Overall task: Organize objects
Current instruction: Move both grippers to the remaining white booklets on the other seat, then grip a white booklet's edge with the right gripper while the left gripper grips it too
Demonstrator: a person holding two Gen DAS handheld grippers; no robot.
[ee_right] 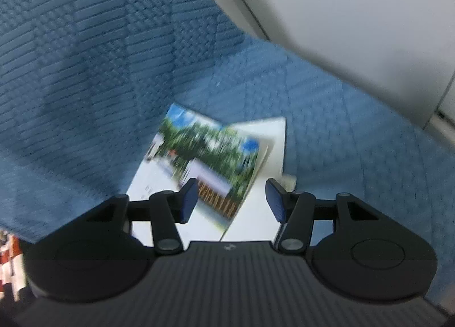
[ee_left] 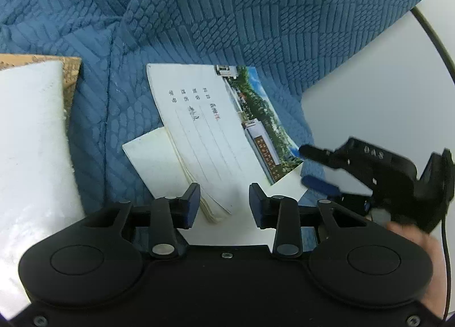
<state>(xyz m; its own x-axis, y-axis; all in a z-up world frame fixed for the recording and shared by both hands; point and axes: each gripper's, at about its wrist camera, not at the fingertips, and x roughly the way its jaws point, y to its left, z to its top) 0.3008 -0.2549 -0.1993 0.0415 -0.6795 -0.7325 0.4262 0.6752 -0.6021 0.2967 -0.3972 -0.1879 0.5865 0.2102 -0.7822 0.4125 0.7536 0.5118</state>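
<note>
A thin booklet (ee_left: 204,128) with a white ruled cover, handwriting and a colour photo strip lies on a blue quilted cover (ee_left: 199,14), on top of a white sheet (ee_left: 150,162). My left gripper (ee_left: 224,204) is low over its near corner, jaws apart, the corner between the blue pads with no pad pressing. My right gripper (ee_left: 308,167) comes in from the right at the booklet's photo corner. In the right wrist view, which is blurred, the booklet (ee_right: 210,150) and the sheet (ee_right: 256,213) lie under my right gripper (ee_right: 231,202), jaws apart, nothing gripped.
A white cushion (ee_left: 31,156) rests on a tan patterned piece (ee_left: 71,71) at the left. A pale wall (ee_left: 369,85) and a black cable (ee_left: 435,42) are at the right. A hand (ee_left: 426,256) holds the right gripper. Something red and white (ee_right: 8,256) shows at the lower left.
</note>
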